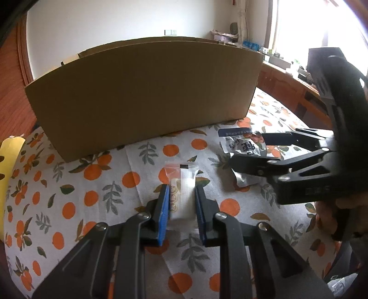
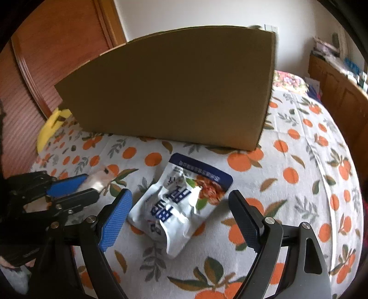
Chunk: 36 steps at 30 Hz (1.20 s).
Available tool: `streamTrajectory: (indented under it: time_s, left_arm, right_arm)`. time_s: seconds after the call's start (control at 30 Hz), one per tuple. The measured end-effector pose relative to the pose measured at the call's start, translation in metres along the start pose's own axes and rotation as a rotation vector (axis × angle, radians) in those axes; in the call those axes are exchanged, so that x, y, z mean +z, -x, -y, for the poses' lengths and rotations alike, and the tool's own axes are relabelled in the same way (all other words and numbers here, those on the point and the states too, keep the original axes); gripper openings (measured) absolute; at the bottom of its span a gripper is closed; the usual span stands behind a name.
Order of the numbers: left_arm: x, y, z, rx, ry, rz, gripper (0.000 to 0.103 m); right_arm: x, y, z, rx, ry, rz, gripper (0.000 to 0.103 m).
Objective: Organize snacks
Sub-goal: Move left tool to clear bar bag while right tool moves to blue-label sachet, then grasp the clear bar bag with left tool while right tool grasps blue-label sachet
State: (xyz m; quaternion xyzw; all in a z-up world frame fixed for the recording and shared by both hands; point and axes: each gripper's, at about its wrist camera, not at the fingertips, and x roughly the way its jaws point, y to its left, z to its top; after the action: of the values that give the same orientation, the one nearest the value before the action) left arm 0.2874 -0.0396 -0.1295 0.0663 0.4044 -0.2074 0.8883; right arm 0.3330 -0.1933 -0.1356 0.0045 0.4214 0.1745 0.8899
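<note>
A cloth (image 1: pixel 103 174) printed with oranges and grey-green leaves covered the surface, creased in long folds. At its left edge lay a yellow object (image 2: pixel 49 128) — its shape could not be made out fully. Behind it stood reddish-brown wooden panelling (image 2: pixel 46 53), ribbed in fine horizontal lines, against a white wall (image 1: pixel 119 20) that carried a small switch plate (image 1: pixel 170 32). To the right ran a wooden cabinet (image 2: pixel 340 92) with cluttered small items on top, too blurred to name. A bright window (image 1: pixel 310 25) stood above it — washed out by daylight. A floral fabric (image 2: pixel 289 80) showed beyond the cloth's far edge.
</note>
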Motion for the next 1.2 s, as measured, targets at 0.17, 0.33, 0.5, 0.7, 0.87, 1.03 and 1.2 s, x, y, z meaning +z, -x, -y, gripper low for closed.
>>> streamTrajectory:
  time_s: [0.17, 0.33, 0.5, 0.7, 0.87, 1.03, 1.2]
  left_arm:
    - [-0.004, 0.005, -0.005, 0.003, 0.014, 0.005, 0.020]
    - [-0.008, 0.009, -0.011, 0.005, 0.038, 0.009, 0.020]
    - [-0.013, 0.017, -0.017, 0.007, 0.050, 0.020, 0.020]
    - [-0.015, 0.024, -0.019, 0.003, 0.052, 0.038, 0.020]
    - [-0.012, 0.028, -0.016, 0.004, 0.044, 0.053, 0.020]
    - [-0.008, 0.033, -0.015, 0.011, 0.040, 0.070, 0.020]
    - [-0.005, 0.038, -0.013, 0.021, 0.029, 0.079, 0.020]
  right_arm:
    - [0.005, -0.010, -0.013, -0.058, 0.078, -0.027, 0.078]
    - [0.004, -0.011, -0.018, -0.096, 0.128, -0.022, 0.060]
    - [0.000, -0.005, -0.012, -0.042, 0.115, -0.024, 0.054]
    - [-0.007, 0.006, -0.005, 0.004, 0.085, -0.019, 0.052]
    - [-0.011, 0.016, -0.006, 0.020, 0.076, -0.004, 0.052]
    - [-0.013, 0.026, -0.009, 0.033, 0.074, 0.013, 0.052]
    - [-0.014, 0.040, -0.009, 0.047, 0.081, 0.037, 0.052]
